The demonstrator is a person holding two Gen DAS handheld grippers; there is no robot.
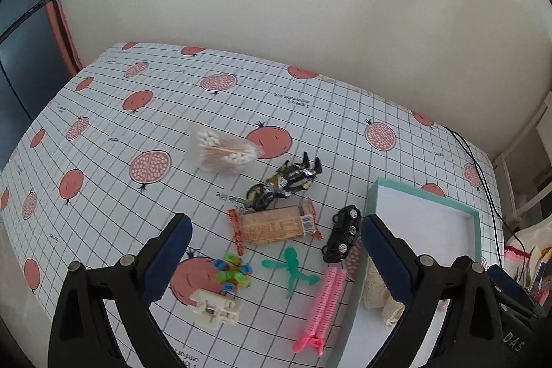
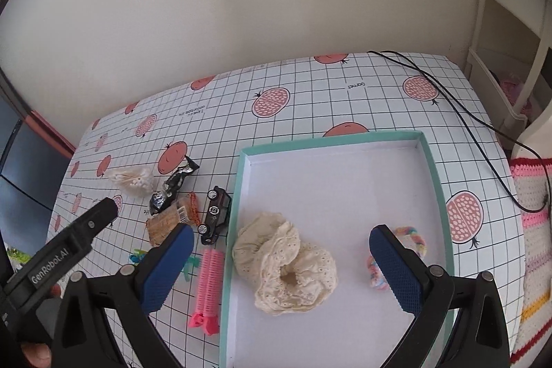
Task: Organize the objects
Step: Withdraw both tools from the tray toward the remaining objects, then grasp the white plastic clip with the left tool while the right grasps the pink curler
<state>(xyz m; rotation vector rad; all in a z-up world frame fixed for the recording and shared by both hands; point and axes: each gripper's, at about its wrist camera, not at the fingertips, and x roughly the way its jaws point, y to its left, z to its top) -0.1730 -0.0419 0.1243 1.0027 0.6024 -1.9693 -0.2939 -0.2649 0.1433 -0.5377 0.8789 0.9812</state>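
Nearest our right hand-held gripper (image 2: 281,268), spread wide and empty, lay a cream scrunchie (image 2: 284,268) inside the teal tray (image 2: 436,181), a pastel hair tie (image 2: 412,238) near it. Our left hand-held gripper (image 1: 276,259) hovered released over a pink roller clip (image 1: 322,302), green figure (image 1: 291,269), toy car (image 1: 341,233) and wrapped snack (image 1: 276,225) on the surface (image 1: 103,188).
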